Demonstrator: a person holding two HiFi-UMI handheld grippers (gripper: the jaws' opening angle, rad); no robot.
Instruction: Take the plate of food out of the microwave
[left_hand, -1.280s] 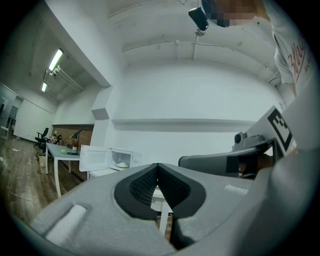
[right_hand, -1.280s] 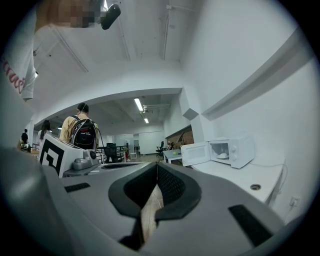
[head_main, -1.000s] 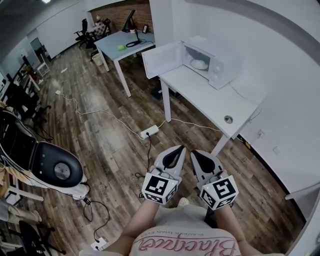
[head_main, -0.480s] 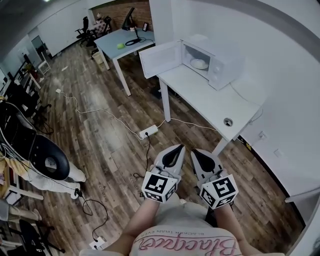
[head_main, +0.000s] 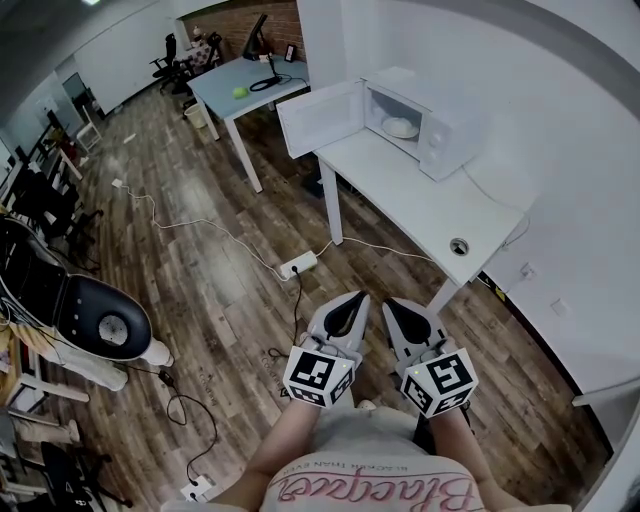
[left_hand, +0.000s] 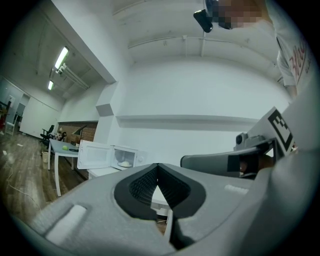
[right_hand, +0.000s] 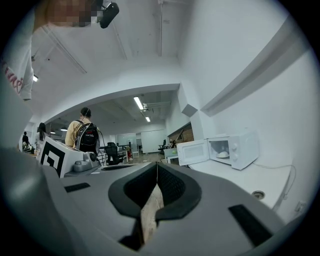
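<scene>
I've got both tools shut tight with nothing in them, left tool and right tool side by side, pointing level over the wooden floor, well short of the white desk. The microwave is at the desk's far end by the wall, its door swung wide open. The plate of food sits inside it.

**An open-plan office**

White desks stand on a plank floor crossed by cables and a power strip; one at the right carries a microwave. Far off are office chairs, a monitor and a brick wall. Strip lights run overhead.
</scene>
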